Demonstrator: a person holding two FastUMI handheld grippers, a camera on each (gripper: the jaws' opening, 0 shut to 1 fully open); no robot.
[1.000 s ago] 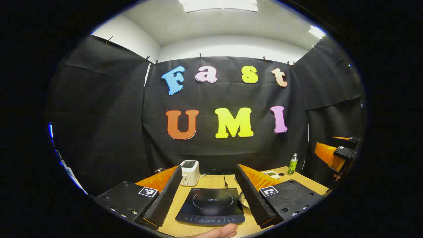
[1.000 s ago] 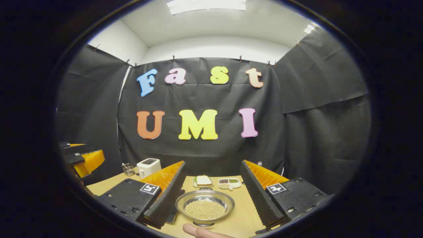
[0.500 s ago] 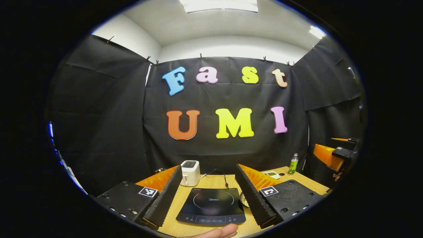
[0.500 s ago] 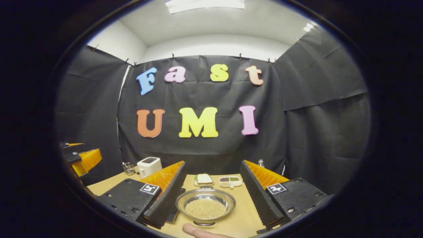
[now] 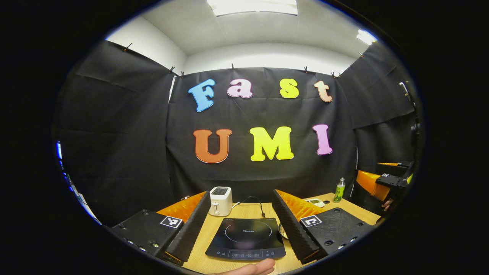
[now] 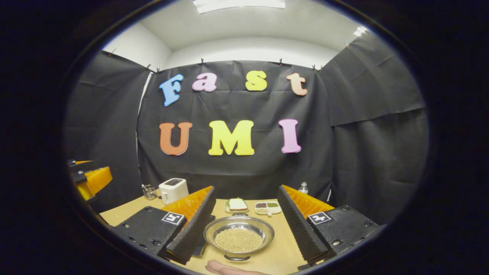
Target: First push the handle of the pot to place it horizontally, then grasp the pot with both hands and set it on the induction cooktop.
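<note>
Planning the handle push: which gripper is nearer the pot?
Right. The right gripper faces the pot, which sits between its open jaws. The left gripper faces the cooktop, pot off beside it.

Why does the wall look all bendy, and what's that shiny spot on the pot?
Left gripper view: the fisheye lens bows the wall's edges outward; the cooktop stays sharp. Right gripper view: the same curving, and the ceiling light glints off the pot rim, which is in focus too.

Right gripper (image 6: 244, 217) spread wide above table (image 6: 279, 252); pot (image 6: 238, 236) between its fingers, untouched.
</note>
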